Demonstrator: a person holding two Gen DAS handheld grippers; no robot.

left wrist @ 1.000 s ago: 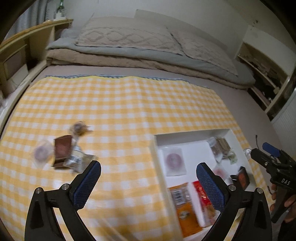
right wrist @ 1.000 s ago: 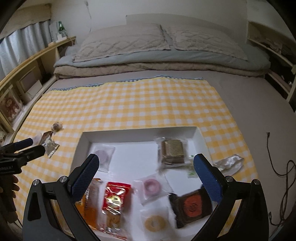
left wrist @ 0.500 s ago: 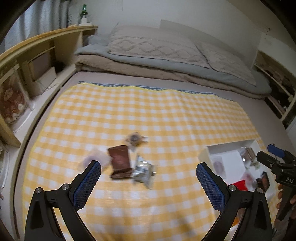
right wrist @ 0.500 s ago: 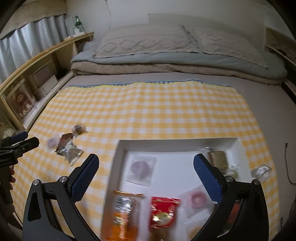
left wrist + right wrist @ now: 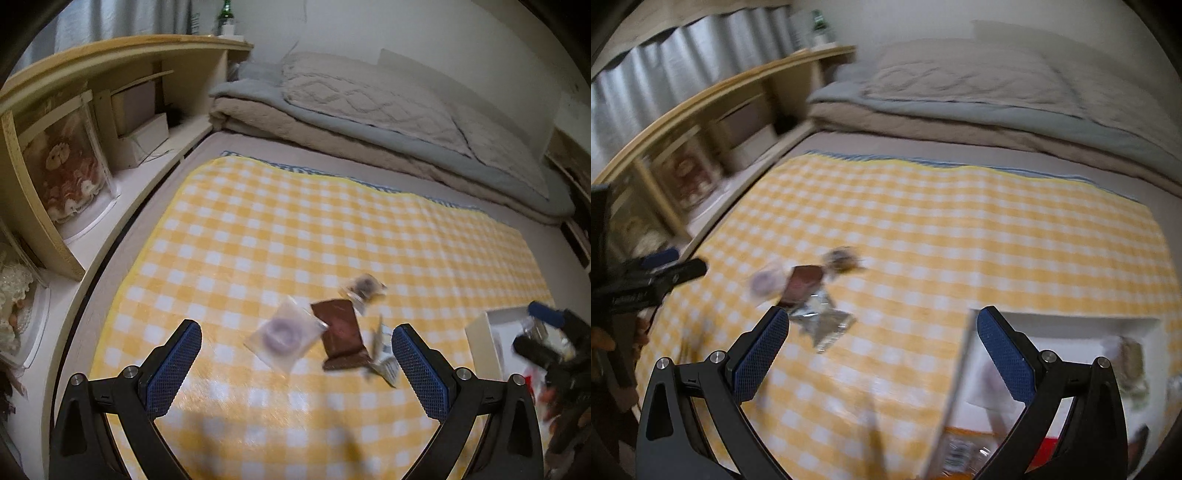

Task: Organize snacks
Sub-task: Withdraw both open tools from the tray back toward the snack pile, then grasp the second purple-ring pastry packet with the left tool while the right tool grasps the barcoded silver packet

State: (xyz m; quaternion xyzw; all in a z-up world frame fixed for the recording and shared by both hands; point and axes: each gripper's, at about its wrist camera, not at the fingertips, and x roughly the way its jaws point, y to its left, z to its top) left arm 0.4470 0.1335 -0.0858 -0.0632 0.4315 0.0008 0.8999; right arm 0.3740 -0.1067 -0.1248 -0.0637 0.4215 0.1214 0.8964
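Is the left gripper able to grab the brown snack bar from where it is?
Probably yes. The left gripper is open and empty, and the brown snack bar lies just ahead between its fingers. A clear packet and a silver wrapper crowd its sides and might get pinched too.

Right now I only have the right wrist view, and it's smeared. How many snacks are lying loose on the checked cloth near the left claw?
Observer: Four, going by the left wrist view: a clear packet, a brown bar, a silver packet and a small round wrapped snack.
Operator: What's in the clear one?
Observer: A purple ring.
Operator: Is the left claw open?
Observer: Yes. The left claw is wide open, with nothing gripped between its pads.
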